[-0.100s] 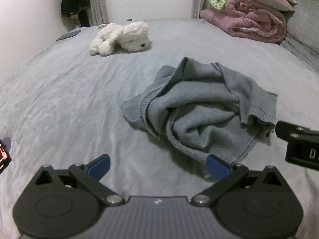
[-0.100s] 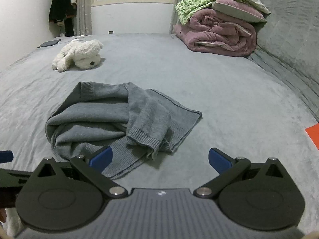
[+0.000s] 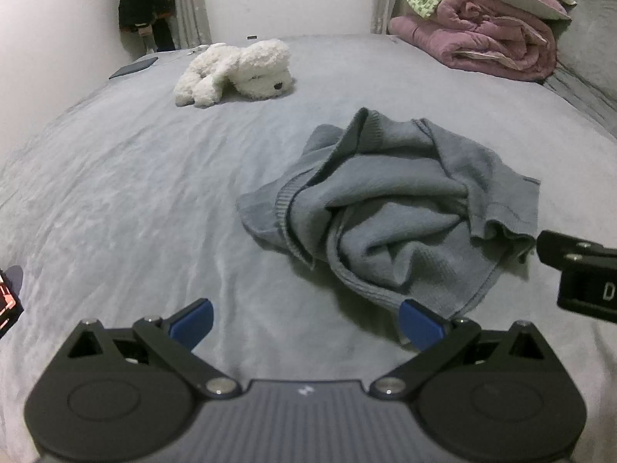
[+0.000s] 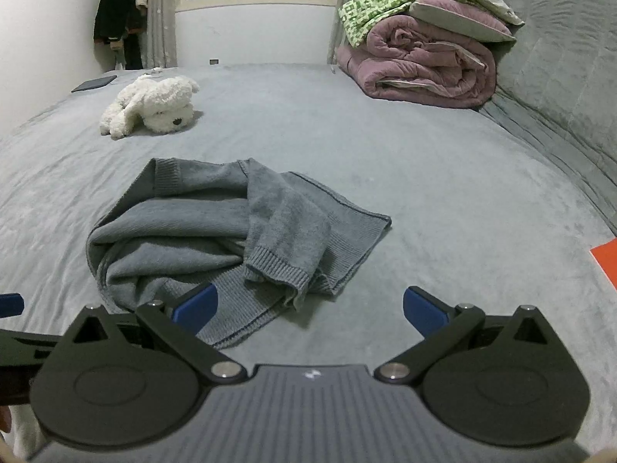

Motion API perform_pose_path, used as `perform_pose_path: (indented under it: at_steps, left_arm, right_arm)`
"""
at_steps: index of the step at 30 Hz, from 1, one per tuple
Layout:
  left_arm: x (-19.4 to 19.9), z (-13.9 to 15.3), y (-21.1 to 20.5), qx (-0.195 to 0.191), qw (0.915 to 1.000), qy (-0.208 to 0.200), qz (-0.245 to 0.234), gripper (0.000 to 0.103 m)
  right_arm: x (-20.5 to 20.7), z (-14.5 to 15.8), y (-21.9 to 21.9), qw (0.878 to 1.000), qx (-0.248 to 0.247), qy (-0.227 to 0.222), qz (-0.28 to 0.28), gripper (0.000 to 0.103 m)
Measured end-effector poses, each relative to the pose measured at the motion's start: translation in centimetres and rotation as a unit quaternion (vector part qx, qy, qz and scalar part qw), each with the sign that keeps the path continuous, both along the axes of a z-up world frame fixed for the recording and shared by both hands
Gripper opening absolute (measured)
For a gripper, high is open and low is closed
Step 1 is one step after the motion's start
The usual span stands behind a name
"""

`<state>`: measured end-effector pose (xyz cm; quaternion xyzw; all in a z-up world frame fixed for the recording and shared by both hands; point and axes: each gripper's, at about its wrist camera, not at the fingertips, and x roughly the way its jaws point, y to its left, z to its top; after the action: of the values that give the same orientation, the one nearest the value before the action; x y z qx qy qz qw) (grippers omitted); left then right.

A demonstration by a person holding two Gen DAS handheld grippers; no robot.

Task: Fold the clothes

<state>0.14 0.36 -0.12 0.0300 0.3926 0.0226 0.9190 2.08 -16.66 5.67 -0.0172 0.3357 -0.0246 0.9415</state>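
My left claw (image 3: 306,326) and right claw (image 4: 310,310) both hung spread apart, gripping nothing. The crumpled grey sweater (image 3: 389,208) lay on the bed (image 3: 135,200) just ahead, between them, its hem near my blue fingertips (image 3: 422,326).

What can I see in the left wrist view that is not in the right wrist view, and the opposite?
Only the left wrist view shows the other gripper's black body, with a white letter, at its right edge. Only the right wrist view shows the grey headboard and an orange sheet at the right edge. Both show the crumpled grey sweater, the white plush dog, the pink quilt and the grey bedcover. The jaws of the left gripper and the right gripper stand open and empty.
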Motion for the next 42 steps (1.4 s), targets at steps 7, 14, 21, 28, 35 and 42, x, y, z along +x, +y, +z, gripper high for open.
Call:
perform_pose_path:
  at_steps: [7, 14, 21, 28, 35, 42]
  left_arm:
    - [0.3, -0.3, 0.8, -0.006, 0.9999, 0.005, 0.008, 0.103]
    - [0.6, -0.4, 1.5, -0.012, 0.9998, 0.008, 0.016, 0.103]
    - [0.8, -0.2, 1.9, -0.017, 0.9996, 0.009, 0.02, 0.103]
    - [1.0, -0.3, 2.0, -0.019, 0.9995, 0.011, 0.023, 0.103]
    - [1.0, -0.3, 2.1, -0.02, 0.9994, 0.01, 0.025, 0.103]
    - [1.1, -0.2, 2.2, -0.021, 0.9995, 0.011, 0.023, 0.103]
  right_arm:
    - [0.3, -0.3, 0.4, 1.0, 0.002, 0.001, 0.004, 0.103]
    - [0.5, -0.5, 0.9, 1.0, 0.002, 0.006, 0.006, 0.103]
    - [0.7, -0.8, 1.1, 1.0, 0.002, 0.014, 0.007, 0.103]
    - [0.7, -0.9, 1.1, 1.0, 0.004, 0.019, 0.009, 0.103]
    - [0.8, -0.9, 1.1, 1.0, 0.005, 0.021, 0.009, 0.103]
    - [0.8, -1.0, 1.2, 1.0, 0.007, 0.024, 0.009, 0.103]
